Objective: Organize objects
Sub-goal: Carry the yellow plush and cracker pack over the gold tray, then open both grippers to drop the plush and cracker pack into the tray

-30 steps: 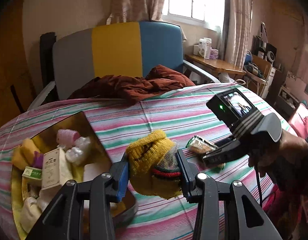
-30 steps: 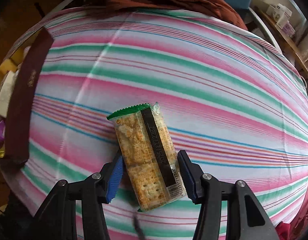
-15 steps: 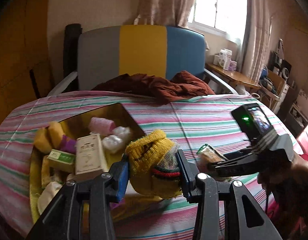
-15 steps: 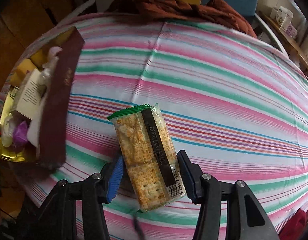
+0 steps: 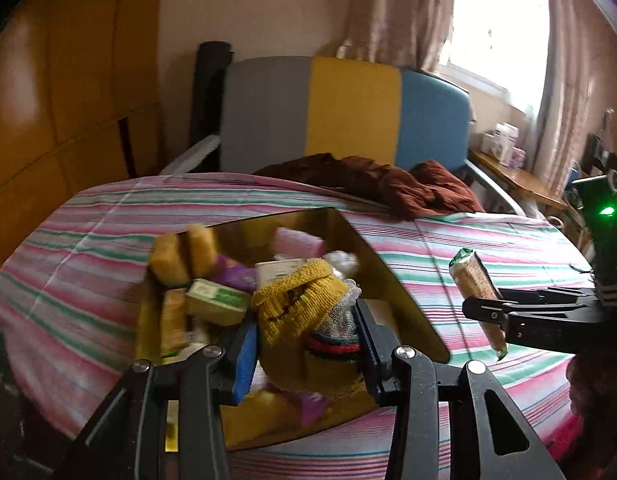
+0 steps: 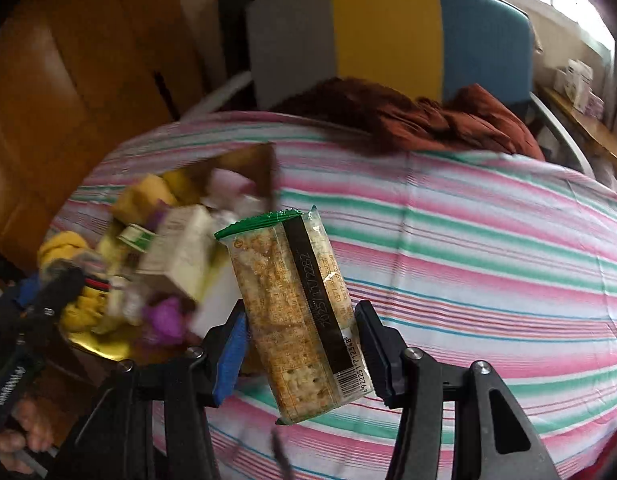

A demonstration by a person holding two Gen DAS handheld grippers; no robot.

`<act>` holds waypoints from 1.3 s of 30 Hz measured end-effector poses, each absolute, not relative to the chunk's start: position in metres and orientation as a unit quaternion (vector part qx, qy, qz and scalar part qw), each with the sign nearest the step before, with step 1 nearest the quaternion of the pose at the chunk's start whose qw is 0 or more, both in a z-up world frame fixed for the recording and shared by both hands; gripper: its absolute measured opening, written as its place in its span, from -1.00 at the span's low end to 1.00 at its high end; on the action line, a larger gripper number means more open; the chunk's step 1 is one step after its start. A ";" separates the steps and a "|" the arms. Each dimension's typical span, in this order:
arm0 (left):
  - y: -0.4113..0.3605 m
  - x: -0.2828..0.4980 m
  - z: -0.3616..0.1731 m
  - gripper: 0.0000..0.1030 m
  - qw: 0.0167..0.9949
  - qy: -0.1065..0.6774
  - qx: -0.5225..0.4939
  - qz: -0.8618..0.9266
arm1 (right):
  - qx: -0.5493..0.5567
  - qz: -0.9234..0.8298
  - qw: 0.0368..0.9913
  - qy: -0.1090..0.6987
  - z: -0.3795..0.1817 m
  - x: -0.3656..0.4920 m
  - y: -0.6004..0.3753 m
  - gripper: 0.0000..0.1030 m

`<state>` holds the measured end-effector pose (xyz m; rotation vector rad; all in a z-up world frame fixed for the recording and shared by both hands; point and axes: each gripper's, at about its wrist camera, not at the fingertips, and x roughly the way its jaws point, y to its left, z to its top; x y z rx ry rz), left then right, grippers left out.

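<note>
Writing: a barcode and the digits 2025/11/2282 can be read on the cracker packet (image 6: 304, 312).
Left gripper (image 5: 304, 344): clamped on a yellow knitted hat (image 5: 296, 300), held over the gold tray (image 5: 392, 280).
Right gripper (image 6: 300, 344): closed on the cracker packet, held above the striped tablecloth (image 6: 468, 248).
Room: a grey, yellow and blue chair (image 5: 348, 108) stands behind the table; a curtained window (image 5: 492, 20) is seen.

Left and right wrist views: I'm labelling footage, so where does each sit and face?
Left wrist: on the left gripper, facing the gold box and chair; its fingers clamp a yellow knit hat.
Right wrist: on the right gripper, facing the striped tablecloth; its fingers clamp a cracker packet.
Shared: box, chair, each other's gripper.
</note>
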<state>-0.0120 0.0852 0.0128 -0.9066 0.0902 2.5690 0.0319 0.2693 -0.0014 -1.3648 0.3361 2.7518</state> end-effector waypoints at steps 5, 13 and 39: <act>0.064 -0.015 0.010 -0.14 0.177 0.017 -0.335 0.925 | -0.427 0.899 -0.005 0.099 0.001 0.016 0.241 0.03; 0.055 -0.021 0.004 -0.13 0.166 0.002 -0.351 0.922 | -0.426 0.900 -0.024 0.083 0.002 -0.003 0.213 0.03; 0.065 -0.054 -0.012 0.03 0.142 -0.001 -0.373 0.917 | -0.430 0.895 -0.013 0.118 -0.007 -0.058 0.227 0.04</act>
